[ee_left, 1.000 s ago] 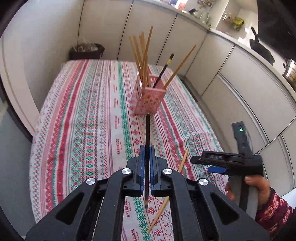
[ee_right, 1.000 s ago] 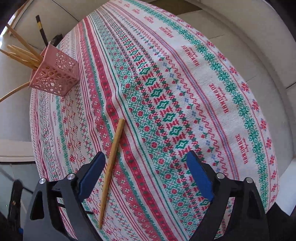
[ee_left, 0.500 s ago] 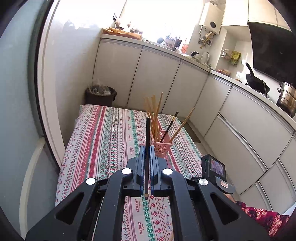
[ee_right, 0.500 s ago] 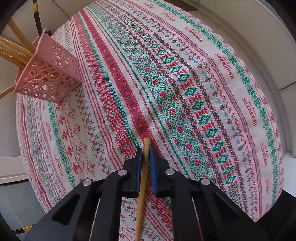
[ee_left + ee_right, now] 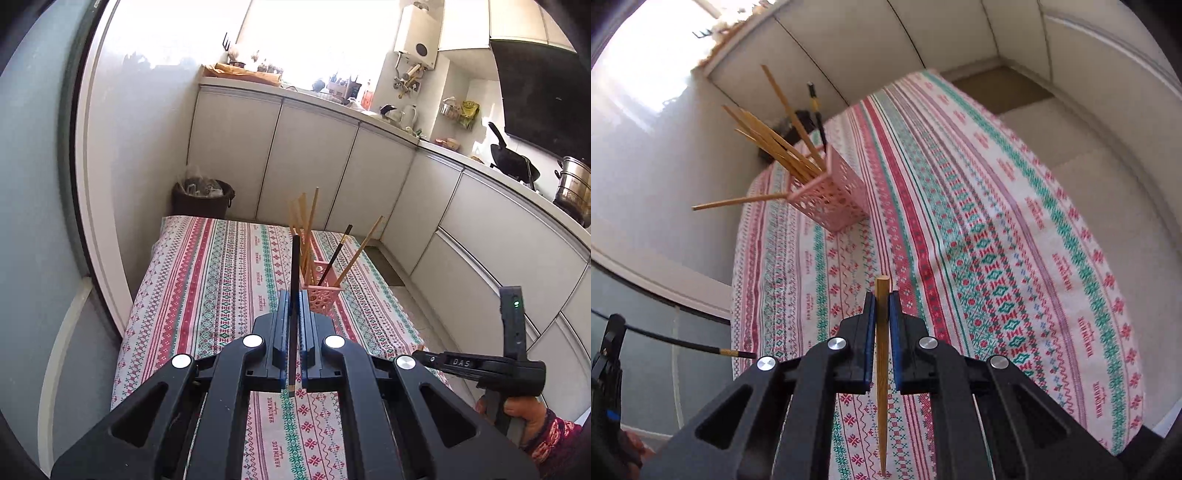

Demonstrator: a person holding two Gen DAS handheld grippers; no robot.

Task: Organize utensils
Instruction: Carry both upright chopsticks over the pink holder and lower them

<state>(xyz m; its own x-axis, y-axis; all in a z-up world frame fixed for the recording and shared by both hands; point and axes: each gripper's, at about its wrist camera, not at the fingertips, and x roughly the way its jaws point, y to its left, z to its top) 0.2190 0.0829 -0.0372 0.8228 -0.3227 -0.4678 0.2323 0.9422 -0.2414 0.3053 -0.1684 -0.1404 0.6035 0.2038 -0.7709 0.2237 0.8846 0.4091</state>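
My left gripper [image 5: 293,295] is shut on a black chopstick [image 5: 294,266], held above the table and pointing toward the pink perforated holder [image 5: 320,295]. The holder stands on the patterned tablecloth [image 5: 221,280] and holds several wooden chopsticks [image 5: 308,229] and one black one. My right gripper [image 5: 882,299] is shut on a wooden chopstick [image 5: 882,354], lifted above the cloth [image 5: 997,240]. The holder [image 5: 831,201] stands ahead to its left. The left gripper's black chopstick [image 5: 683,343] shows at the left edge of the right wrist view.
The table sits in a corner with white cabinets [image 5: 314,166] behind and to the right. A dark bin [image 5: 203,197] stands past the table's far end. The right gripper's handle [image 5: 491,365] shows low right in the left wrist view.
The right gripper closed on the wooden chopstick lying on the cloth and lifted it. The left gripper tilted up from looking down at the table, still holding the black chopstick.
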